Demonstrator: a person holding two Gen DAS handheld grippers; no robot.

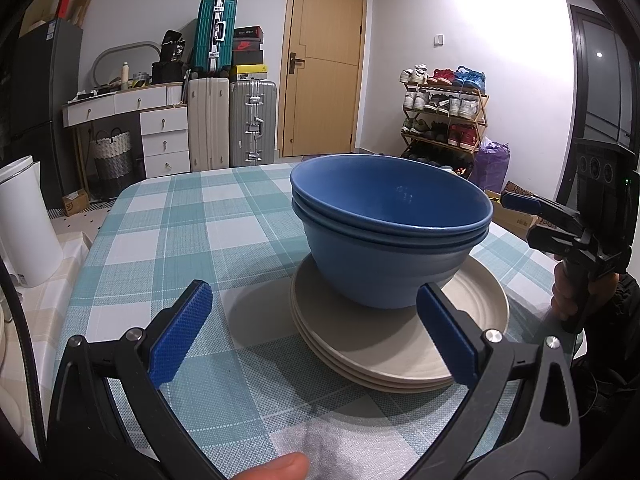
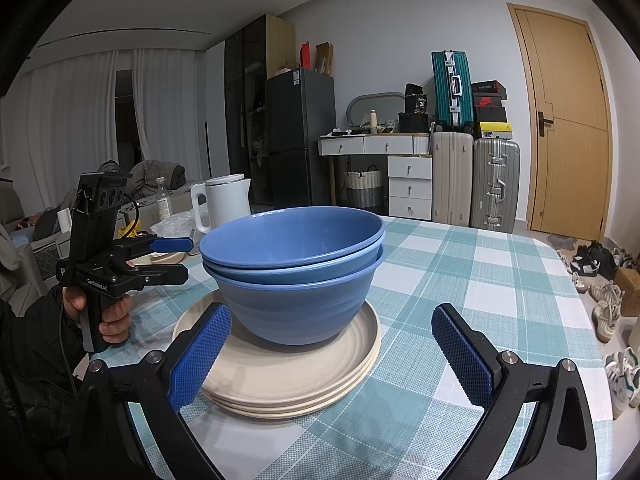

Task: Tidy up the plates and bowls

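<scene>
The desk (image 1: 168, 216) carries a teal-and-white checked cloth, and one stack stands on it toward the near edge. The stack consists of three cream plates (image 1: 384, 356) at the bottom and two nested blue bowls (image 1: 390, 236) set upright on the top plate; the same plates (image 2: 280, 376) and bowls (image 2: 296, 276) appear in the right wrist view. The left hand-held gripper (image 1: 316, 330) has its jaws spread wide and holds nothing; its blue pads (image 1: 180, 332) sit low over the cloth, one well to the side of the plates, the other in front of the plate rim, with no clear contact. A fingertip (image 1: 280, 468) shows at the bottom edge of that view. The right hand-held gripper (image 2: 330, 352) is likewise spread wide and empty, with its pads (image 2: 200, 356) flanking the near side of the plate stack; contact with the rim cannot be told. Each hand-held gripper is visible from the other camera, held by a hand (image 2: 108, 316) on a pistol-style handle beside the stack. A white kettle (image 2: 224, 200) stands beyond the desk's far left edge. Suitcases (image 1: 232, 120), a white drawer unit (image 1: 164, 136), a wooden door (image 1: 324, 60) and a shoe rack (image 1: 444, 112) line the far wall.
</scene>
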